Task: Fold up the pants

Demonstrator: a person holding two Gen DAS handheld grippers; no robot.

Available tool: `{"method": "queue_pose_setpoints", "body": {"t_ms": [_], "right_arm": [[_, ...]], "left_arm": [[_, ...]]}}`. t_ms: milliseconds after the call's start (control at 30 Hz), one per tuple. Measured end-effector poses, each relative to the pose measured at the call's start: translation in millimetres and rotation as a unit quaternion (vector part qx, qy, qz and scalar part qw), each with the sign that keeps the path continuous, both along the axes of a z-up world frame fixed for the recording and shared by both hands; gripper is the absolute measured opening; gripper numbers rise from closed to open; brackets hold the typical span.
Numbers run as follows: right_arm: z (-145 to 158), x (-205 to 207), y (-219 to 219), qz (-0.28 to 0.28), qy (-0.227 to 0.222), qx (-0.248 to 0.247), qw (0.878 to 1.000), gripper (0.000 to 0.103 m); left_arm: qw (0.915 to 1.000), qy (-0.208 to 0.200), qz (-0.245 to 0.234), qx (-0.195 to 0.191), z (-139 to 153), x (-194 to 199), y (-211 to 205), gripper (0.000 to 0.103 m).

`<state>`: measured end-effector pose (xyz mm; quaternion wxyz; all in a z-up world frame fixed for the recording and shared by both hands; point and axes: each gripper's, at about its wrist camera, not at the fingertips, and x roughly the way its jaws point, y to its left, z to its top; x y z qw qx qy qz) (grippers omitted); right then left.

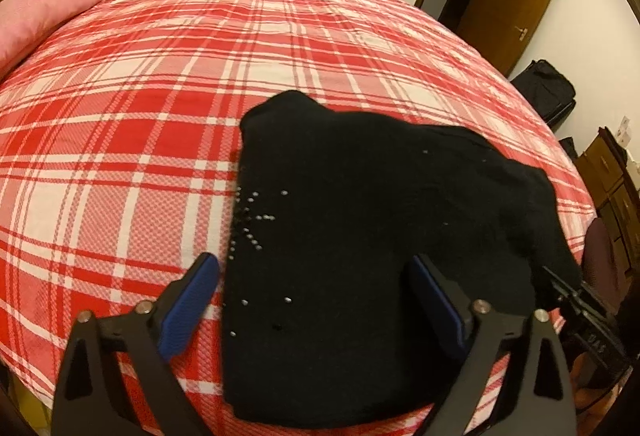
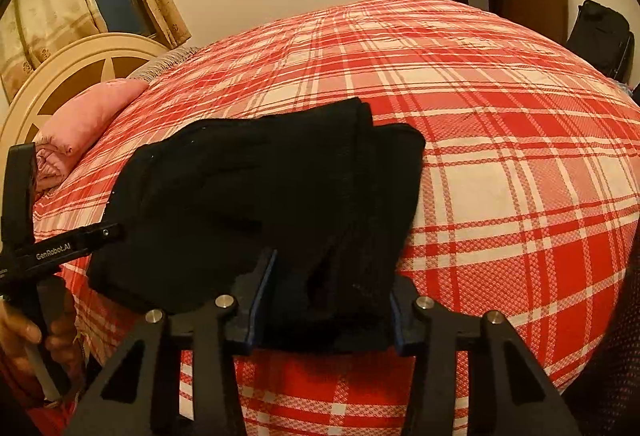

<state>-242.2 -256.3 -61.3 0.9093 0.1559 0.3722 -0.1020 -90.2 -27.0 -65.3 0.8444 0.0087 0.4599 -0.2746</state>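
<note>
A: Bedroom, red-and-white plaid bedspread [image 1: 160,123], pink pillow [image 1: 44,19] at the head end, brown door [image 1: 508,7] open at the far wall, window with curtains [image 2: 36,3] behind the headboard. Task thing?

B: Black pants [image 1: 360,220], already folded into a thick bundle, lying on the bed near its near edge. Small shiny studs on the left part.

A: Grippers?

B: Left gripper [image 1: 316,276] spread wide, fingers straddling the near edge of the bundle, pads not pressing on it. Right gripper [image 2: 330,296] is about half closed with the near right end of the cloth between its blue pads; looks like they bear on it, so I'd call that a grip.

A: Risks?

B: My guess: the right grip takes only some of the stacked layers, so a lift peels the top ones and the fold opens. The bundle sits close to the bed edge, so a pull toward the person could drag it off. The left fingers could also snag the edge and skew the stack.

A: Containers?

B: None on the bed. A dark bag [image 2: 604,35] stands by the far wall; I can't see what's inside.
</note>
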Motion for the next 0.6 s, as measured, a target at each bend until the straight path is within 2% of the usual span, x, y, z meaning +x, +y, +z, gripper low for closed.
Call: {"method": "queue_pose_setpoints", "body": {"t_ms": [100, 200, 233, 267, 333, 367, 433, 533, 600], "right_arm": [[-1, -1, -5, -0.004, -0.007, 0.022, 1.0, 0.048], [-2, -2, -8, -0.006, -0.01, 0.035, 0.999, 0.048], [-1, -2, -8, -0.005, -0.01, 0.033, 0.999, 0.048], [-1, -2, -7, -0.005, -0.009, 0.031, 0.999, 0.048], [0, -2, -4, -0.004, -0.01, 0.02, 1.0, 0.048], [1, -2, -2, -0.003, -0.01, 0.016, 1.0, 0.047], [1, -1, -1, -0.003, -0.01, 0.011, 1.0, 0.047], [0, -2, -2, -0.005, -0.012, 0.015, 1.0, 0.047], [1, -2, -2, -0.005, -0.012, 0.011, 1.0, 0.047]], "left_arm": [[1.0, 0.003, -0.007, -0.005, 1, -3, 0, 0.087], [0.9997, 0.011, -0.007, -0.021, 4, -2, 4, 0.074], [0.9993, 0.017, -0.001, -0.033, 4, 0, 8, 0.064], [0.9987, 0.023, 0.006, -0.046, 4, 3, 13, 0.048], [0.9958, 0.047, 0.017, -0.077, 2, 11, 24, 0.038], [0.9935, 0.061, 0.02, -0.094, 0, 14, 29, 0.036], [0.9923, 0.065, 0.02, -0.103, -1, 14, 31, 0.035], [0.9949, 0.051, 0.017, -0.086, 2, 9, 25, 0.034], [0.9957, 0.045, 0.014, -0.08, 3, 7, 21, 0.025]]}}
